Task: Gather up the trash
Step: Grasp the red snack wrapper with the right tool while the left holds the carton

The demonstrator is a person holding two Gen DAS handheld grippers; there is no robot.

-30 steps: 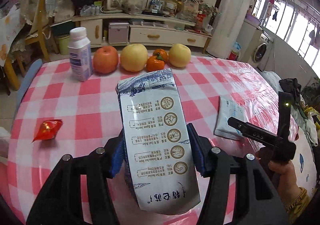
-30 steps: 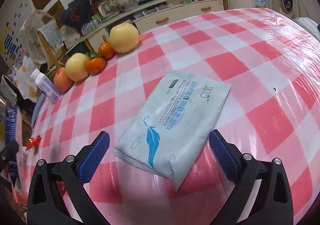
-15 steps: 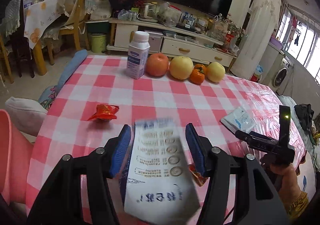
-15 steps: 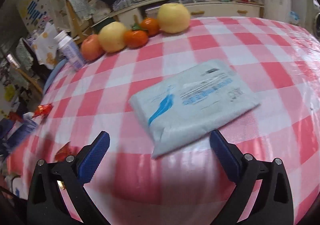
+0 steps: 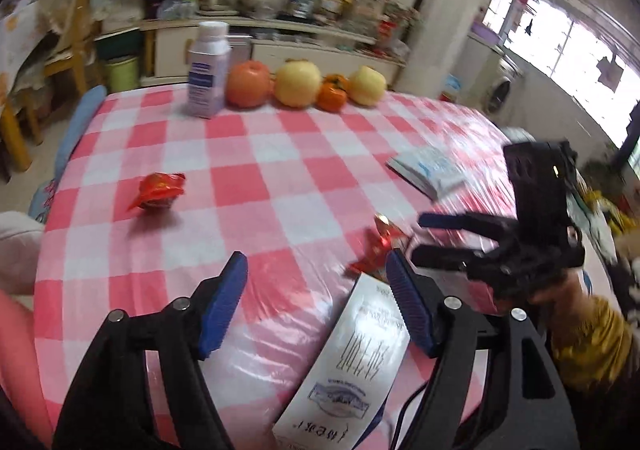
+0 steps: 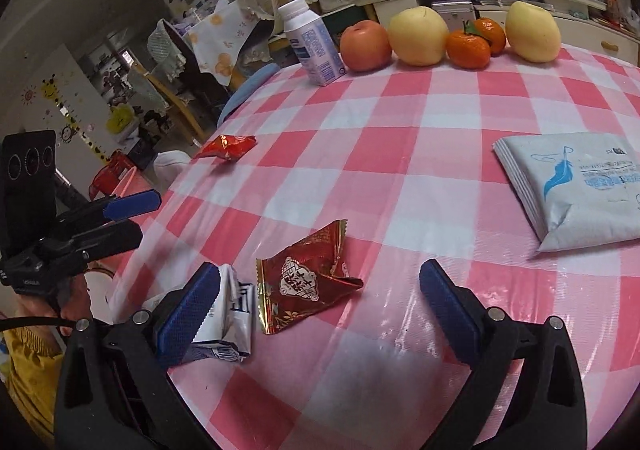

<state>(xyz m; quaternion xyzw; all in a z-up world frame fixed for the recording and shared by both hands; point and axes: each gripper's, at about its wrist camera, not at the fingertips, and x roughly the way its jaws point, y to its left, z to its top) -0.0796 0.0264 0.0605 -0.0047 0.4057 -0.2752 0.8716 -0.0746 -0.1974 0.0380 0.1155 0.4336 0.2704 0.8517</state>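
My left gripper (image 5: 316, 262) has its jaws opening over the near edge of the checked table (image 5: 256, 178). The white and blue milk carton (image 5: 352, 362) hangs loose beside its right finger, no longer squeezed. The carton (image 6: 232, 314) also shows crumpled at the table edge by my right gripper's left finger. My right gripper (image 6: 320, 290) is open, with a dark red snack wrapper (image 6: 308, 278) lying flat on the cloth between its fingers, untouched. A second red wrapper (image 5: 158, 192) lies further left on the table.
A grey tissue pack (image 6: 580, 186) lies to the right. A milk bottle (image 6: 312, 42) and a row of fruit (image 6: 418, 36) stand along the far edge. A pink container (image 5: 12, 330) sits below the table's left edge. Chairs and a cabinet fill the background.
The left jaws have spread and let the carton slip down to the right. The right gripper has swung left from the tissue pack to the dark red wrapper.
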